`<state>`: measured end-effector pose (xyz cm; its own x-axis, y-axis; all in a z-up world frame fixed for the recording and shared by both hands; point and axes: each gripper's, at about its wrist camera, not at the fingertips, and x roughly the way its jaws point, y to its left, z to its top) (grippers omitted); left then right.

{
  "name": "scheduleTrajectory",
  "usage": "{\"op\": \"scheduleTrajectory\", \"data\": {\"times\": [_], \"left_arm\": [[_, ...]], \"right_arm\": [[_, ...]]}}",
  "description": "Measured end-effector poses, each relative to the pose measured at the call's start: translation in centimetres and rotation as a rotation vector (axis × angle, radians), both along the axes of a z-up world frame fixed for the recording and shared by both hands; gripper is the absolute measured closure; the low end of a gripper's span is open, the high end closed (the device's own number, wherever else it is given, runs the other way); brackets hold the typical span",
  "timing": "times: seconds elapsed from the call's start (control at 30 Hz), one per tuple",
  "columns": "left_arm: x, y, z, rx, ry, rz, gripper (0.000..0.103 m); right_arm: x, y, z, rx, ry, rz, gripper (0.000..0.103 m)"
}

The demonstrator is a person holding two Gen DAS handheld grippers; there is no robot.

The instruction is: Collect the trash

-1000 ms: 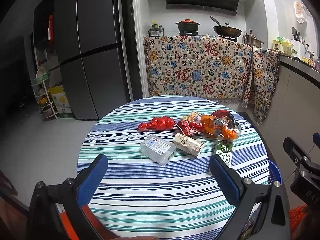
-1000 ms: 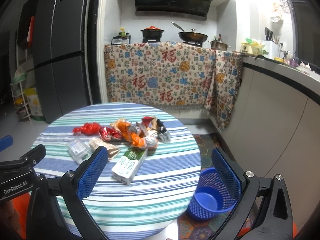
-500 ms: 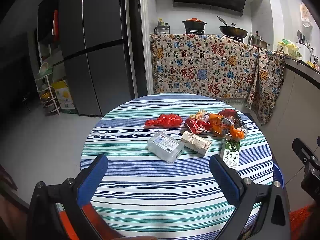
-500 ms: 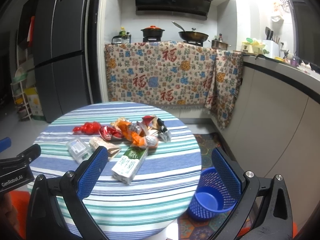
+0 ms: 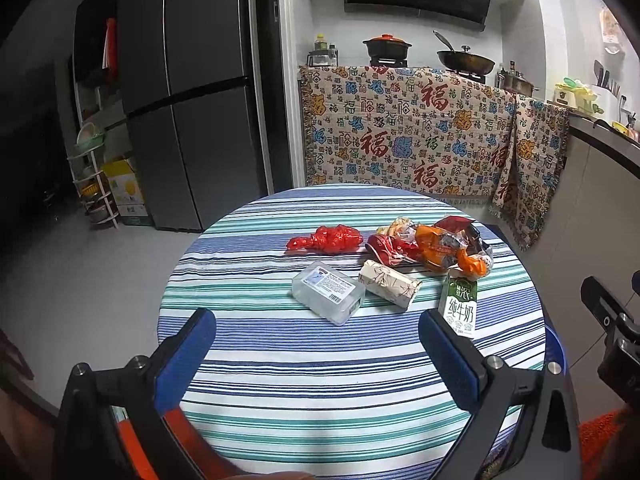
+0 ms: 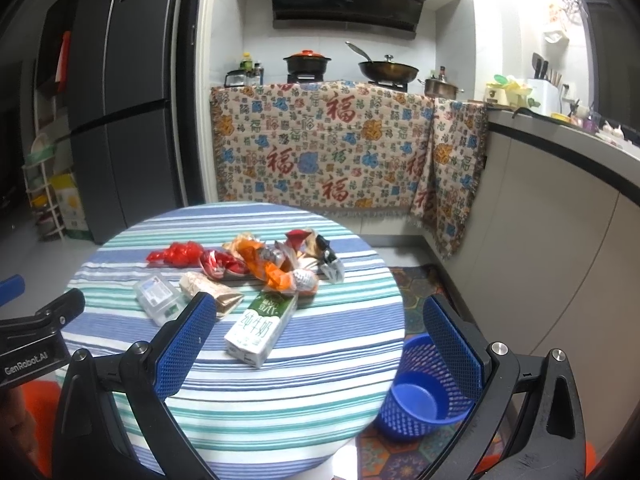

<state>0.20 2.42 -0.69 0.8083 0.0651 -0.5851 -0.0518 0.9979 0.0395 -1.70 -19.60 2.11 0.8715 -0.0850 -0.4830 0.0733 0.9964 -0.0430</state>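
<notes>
Lying untouched on the striped round table (image 6: 248, 412), all the trash is yet to be collected: nothing shows inside the blue basket (image 6: 416, 396), which stands on the floor just beside the table's right edge, and neither tool holds anything. The task therefore appears to be at its very start.

Nearest the basket is the milk carton (image 6: 260, 326), flat on its side; its long axis runs from the near edge of the table toward the table's middle, with the green top end pointing away at the wrapper heap. Touching that top end is the heap of crumpled snack wrappers (image 6: 280, 264), orange, red and silver, with no clear axis. Left of the carton lies a paper-wrapped roll (image 5: 390, 289), its long axis slanting across the table, and just beside it a clear plastic box (image 5: 329, 298) with a printed label, also set at a slant. Farther from the basket, past the heap, lies a knotted red plastic bag (image 5: 326, 240), stretched sideways along the stripes.

Both tools hover over the near edge of the table. The left gripper (image 5: 316, 344) has its blue fingers spread wide and empty; the right gripper (image 6: 318, 328) is likewise wide apart and empty, framing the carton and the basket.
</notes>
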Motion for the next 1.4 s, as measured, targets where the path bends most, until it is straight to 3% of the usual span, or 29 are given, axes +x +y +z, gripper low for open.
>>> {"op": "scheduleTrajectory", "data": {"times": [1.4], "left_arm": [[0.55, -0.42, -0.36, 0.006, 0.01, -0.004, 0.0]], "right_arm": [[0.67, 0.7, -0.69, -0.005, 0.017, 0.019, 0.0]]}}
